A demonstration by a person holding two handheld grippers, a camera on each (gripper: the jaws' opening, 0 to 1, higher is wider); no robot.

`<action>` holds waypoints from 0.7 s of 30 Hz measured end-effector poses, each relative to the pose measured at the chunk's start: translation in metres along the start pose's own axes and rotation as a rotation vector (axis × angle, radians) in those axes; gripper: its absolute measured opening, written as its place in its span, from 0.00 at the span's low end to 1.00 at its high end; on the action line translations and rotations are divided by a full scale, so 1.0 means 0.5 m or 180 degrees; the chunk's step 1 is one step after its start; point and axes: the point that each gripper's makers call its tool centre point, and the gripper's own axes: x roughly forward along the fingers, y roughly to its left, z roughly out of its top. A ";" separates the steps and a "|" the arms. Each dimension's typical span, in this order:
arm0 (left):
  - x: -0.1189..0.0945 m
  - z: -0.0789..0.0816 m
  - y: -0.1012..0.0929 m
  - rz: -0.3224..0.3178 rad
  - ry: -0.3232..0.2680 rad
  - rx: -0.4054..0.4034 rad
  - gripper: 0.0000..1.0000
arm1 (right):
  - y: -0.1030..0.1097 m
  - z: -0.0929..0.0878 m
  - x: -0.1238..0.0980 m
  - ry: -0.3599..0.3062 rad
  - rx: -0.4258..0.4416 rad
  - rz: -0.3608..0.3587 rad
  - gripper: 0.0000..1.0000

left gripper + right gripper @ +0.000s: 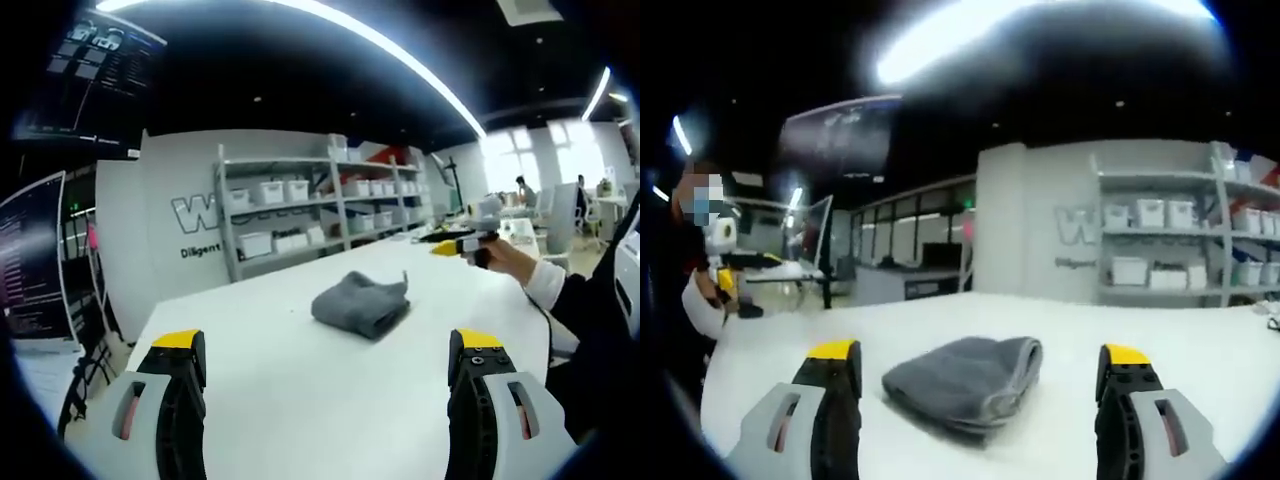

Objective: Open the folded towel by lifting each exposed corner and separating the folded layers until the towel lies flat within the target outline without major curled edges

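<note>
one folded towel, two open grippers waiting on either side

in the left gripper view, the left gripper point(325, 375) sits low over the white table point(300, 400), its jaws spread wide with nothing between them. that wide spread probably suits a first approach: the folded grey towel point(360, 303) lies ahead of it, well apart, near the middle of the table, and no corner is yet taken. the towel is a thick bundle, with a loose corner sticking up at its far right end, likely the easiest place to start lifting. further right in the same view, the right gripper point(462, 245) is held out in a person's hand point(510, 258) beyond the towel, so the two tools face the bundle from opposite sides, which suits pulling layers apart.

in the right gripper view, the right gripper point(980, 385) also has its jaws wide apart and empty, with the towel point(965, 382) lying on the table point(1200, 360) just ahead between them, its rounded fold at the right. no target outline can be made out on the table.

count: one towel, two grippers, one table; shelves point(320, 205) with many white bins stand behind.
</note>
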 end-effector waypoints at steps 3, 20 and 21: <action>-0.005 0.002 0.000 0.0006 -0.0004 0.0009 1.00 | -0.010 0.002 0.014 0.0007 -0.0003 -0.0039 0.97; -0.004 0.008 0.001 0.0005 -0.0031 0.0020 1.00 | -0.032 -0.068 0.090 0.0690 0.0150 0.0000 0.93; -0.004 0.008 0.002 0.0007 -0.0030 0.0022 1.00 | -0.036 -0.066 0.098 0.0652 0.0171 0.0007 0.96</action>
